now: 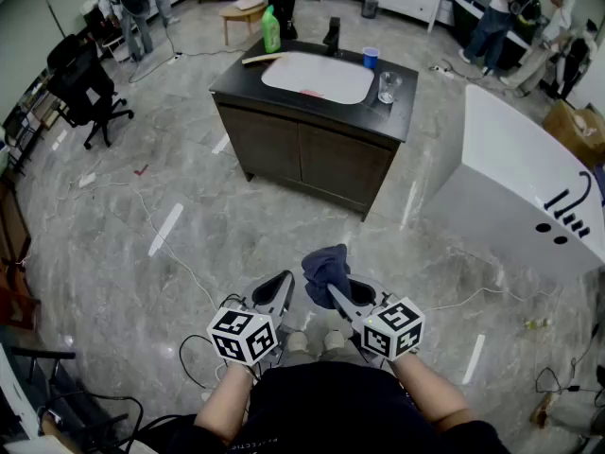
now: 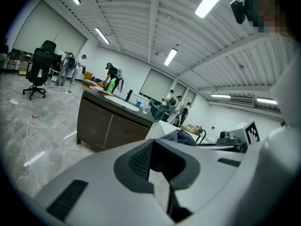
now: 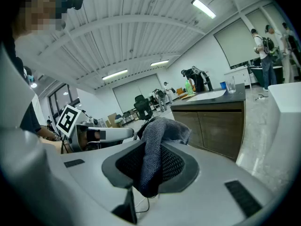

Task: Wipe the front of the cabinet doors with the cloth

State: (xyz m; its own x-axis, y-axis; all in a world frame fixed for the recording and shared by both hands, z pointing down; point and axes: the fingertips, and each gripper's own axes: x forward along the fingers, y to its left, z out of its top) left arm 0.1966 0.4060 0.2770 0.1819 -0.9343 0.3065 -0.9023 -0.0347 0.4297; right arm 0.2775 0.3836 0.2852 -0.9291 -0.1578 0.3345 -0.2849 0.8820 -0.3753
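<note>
The person stands on a marble floor (image 1: 113, 253), well back from the vanity cabinet, holding both grippers low. The right gripper (image 1: 333, 291) is clamped on a dark blue-grey cloth (image 1: 324, 265), which bunches up above its jaws. The right gripper view shows the cloth (image 3: 153, 154) pinched between the ribbed pads. The left gripper (image 1: 281, 282), just beside it, has its jaws drawn together with nothing between them. The dark wooden cabinet doors (image 1: 307, 154) face the person, both closed and well apart from the cloth. On the black counter (image 1: 404, 112) above them are a white sink basin (image 1: 317, 77), a green bottle (image 1: 271, 29), a blue cup (image 1: 371, 57) and a clear glass (image 1: 387, 87).
</note>
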